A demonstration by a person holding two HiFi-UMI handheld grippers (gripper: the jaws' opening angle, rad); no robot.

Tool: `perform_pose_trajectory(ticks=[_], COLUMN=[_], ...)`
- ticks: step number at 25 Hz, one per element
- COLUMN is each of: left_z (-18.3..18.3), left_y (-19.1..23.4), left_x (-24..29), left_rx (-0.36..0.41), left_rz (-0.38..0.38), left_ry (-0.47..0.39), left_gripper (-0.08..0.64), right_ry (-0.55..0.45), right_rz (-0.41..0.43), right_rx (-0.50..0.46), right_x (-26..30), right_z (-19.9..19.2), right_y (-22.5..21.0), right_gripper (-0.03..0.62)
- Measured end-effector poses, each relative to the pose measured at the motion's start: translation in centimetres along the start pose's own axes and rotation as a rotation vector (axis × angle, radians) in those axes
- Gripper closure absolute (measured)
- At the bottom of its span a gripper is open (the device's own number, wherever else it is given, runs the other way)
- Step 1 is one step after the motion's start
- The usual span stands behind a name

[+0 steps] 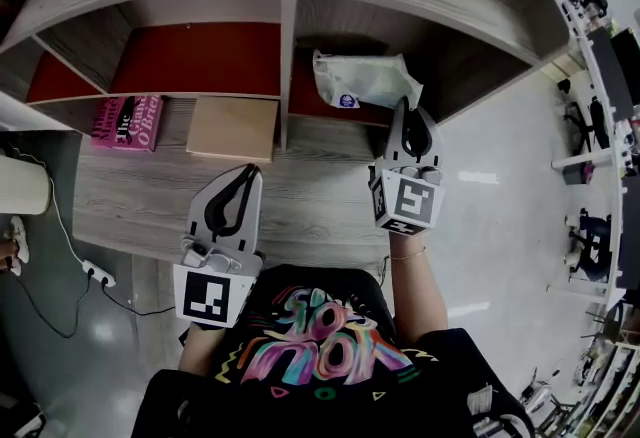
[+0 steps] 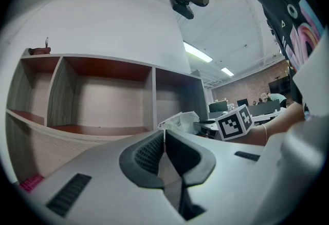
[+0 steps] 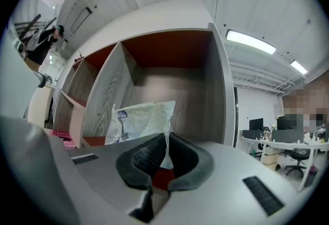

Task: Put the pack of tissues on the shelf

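The pack of tissues [image 1: 365, 79] is a pale crinkled plastic packet lying in the right compartment of the wooden shelf [image 1: 287, 46], on its red floor. My right gripper [image 1: 404, 104] points level into that compartment and is shut on the pack's near right corner. In the right gripper view the pack [image 3: 141, 118] rises just past the jaws, a thin flap pinched between them at the gripper's tip [image 3: 166, 136]. My left gripper [image 1: 250, 169] hovers over the wooden ledge, shut and empty. The left gripper view shows its tip [image 2: 164, 131] closed, with the pack [image 2: 180, 118] off to the right.
A pink book [image 1: 128, 121] and a flat tan box [image 1: 233, 127] lie on the ledge before the left compartments. A white cylinder [image 1: 22, 184] and a power strip with cable [image 1: 97, 274] sit at the left. Office desks stand to the right.
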State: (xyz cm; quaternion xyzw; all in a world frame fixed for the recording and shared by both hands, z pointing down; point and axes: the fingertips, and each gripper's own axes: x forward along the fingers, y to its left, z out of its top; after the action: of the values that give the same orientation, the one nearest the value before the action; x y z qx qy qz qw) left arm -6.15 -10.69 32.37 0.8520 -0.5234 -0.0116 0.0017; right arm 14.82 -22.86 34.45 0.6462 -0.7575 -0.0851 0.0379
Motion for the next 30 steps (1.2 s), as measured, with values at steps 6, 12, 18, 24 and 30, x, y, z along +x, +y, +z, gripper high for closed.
perform_pose_trajectory(ticks=[6,12,18,24,30], left_z=[0.0,0.0,0.1,0.2,0.5], left_y=[-0.1,0.0,0.0,-0.1,-0.3], left_x=[-0.3,-0.8,-1.3,-1.6,-1.9], left_rx=[0.002,0.001,0.001,0.000,0.004], left_rz=[-0.001,0.007,0.016,0.016,0.013], left_ry=[-0.002,-0.006,-0.012,-0.013,-0.020], left_gripper=[0.529,0.529,0.529,0.530,0.529], right_ry=[0.041,0.087,0.117,0.120,0.094], right_rz=[0.025,0.057,0.072,0.081,0.086], right_rx=[-0.006,0.015,0.029,0.039,0.048], right_x=[0.1,0.1,0.0,-0.2,-0.9], right_z=[-0.8,-1.8,-2.6,-2.6,-1.5], right_y=[0.7,1.2,1.2,1.3,1.1], right_gripper=[0.554,0.480,0.433,0.408,0.400])
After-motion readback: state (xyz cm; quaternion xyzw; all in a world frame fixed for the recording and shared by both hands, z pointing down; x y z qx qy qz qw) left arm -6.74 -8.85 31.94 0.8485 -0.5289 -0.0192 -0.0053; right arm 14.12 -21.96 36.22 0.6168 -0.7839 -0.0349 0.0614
